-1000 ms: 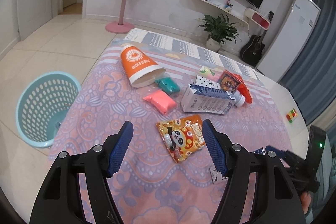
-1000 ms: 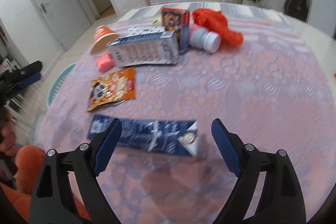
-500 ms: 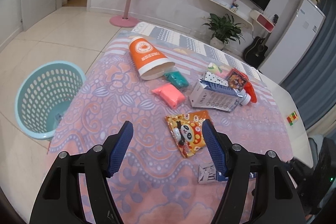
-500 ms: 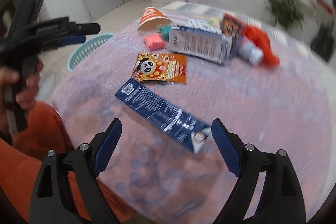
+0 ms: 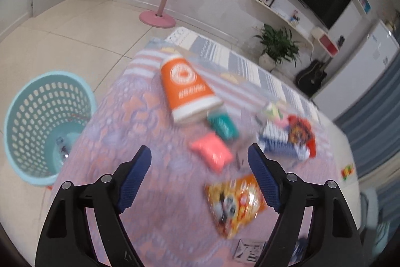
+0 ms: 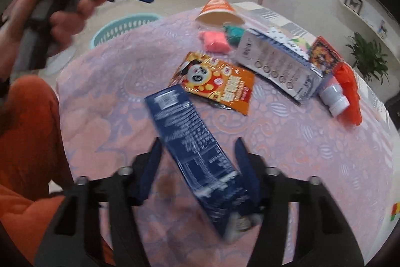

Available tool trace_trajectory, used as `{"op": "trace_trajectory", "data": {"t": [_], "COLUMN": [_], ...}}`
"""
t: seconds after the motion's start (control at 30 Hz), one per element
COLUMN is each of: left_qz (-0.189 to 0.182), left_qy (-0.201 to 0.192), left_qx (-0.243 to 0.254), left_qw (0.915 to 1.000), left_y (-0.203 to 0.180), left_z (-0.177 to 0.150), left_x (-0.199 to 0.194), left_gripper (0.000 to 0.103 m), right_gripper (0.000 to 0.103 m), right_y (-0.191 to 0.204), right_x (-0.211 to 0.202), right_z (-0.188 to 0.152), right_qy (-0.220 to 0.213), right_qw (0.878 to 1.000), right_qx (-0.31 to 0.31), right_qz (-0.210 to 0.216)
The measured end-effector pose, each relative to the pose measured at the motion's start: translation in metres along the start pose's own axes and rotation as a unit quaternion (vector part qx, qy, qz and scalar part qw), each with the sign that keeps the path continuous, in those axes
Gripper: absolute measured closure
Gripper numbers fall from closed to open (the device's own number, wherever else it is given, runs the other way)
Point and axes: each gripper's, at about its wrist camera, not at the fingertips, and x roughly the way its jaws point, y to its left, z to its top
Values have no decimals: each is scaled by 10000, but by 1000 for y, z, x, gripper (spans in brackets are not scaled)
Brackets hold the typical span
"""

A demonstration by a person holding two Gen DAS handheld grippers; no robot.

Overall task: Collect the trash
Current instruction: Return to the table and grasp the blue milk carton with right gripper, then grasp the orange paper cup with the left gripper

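Trash lies on a table with a purple-and-pink flowered cloth [image 6: 287,142]. A dark blue carton [image 6: 195,149] lies flat between the closing jaws of my right gripper [image 6: 198,142], and the pads stand close on both sides of it. My left gripper [image 5: 200,167] hangs above the cloth with its jaws opening and nothing between them. Ahead of the left gripper lie a pink packet [image 5: 211,153], a teal packet [image 5: 222,125] and an orange paper cup [image 5: 185,89] on its side. A panda snack bag [image 6: 217,81] lies just beyond the blue carton.
A teal mesh basket [image 5: 42,124] stands on the floor left of the table. A white-and-blue carton [image 6: 277,66], a white bottle [image 6: 335,99] and an orange-red bag [image 6: 348,91] lie farther back. A hand [image 6: 57,14] holds the left gripper at upper left.
My right gripper has rolled and come down over the dark blue carton, and its jaws have narrowed around it. The left gripper has moved across the table and its jaws have widened.
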Motion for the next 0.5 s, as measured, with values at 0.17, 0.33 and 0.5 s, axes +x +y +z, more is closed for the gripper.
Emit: {"op": "trace_trajectory", "data": {"t": [0.17, 0.33, 0.5], "left_qz": [-80, 93, 316], "left_qy": [125, 290, 309], "left_qx": [-244, -519, -768], "left_qw": [9996, 9982, 9961], "left_y": [2, 14, 28], "left_z": [33, 52, 58], "left_x": [37, 78, 113], "left_gripper": [20, 20, 22], "right_gripper": [72, 72, 72], "right_y": [-35, -67, -93], "right_x": [-12, -19, -23], "right_z": [-12, -23, -35], "right_qy": [-336, -569, -713], "right_qw": [9952, 9854, 9739], "right_qx": [912, 1600, 2155], "right_qz": [83, -93, 70]}}
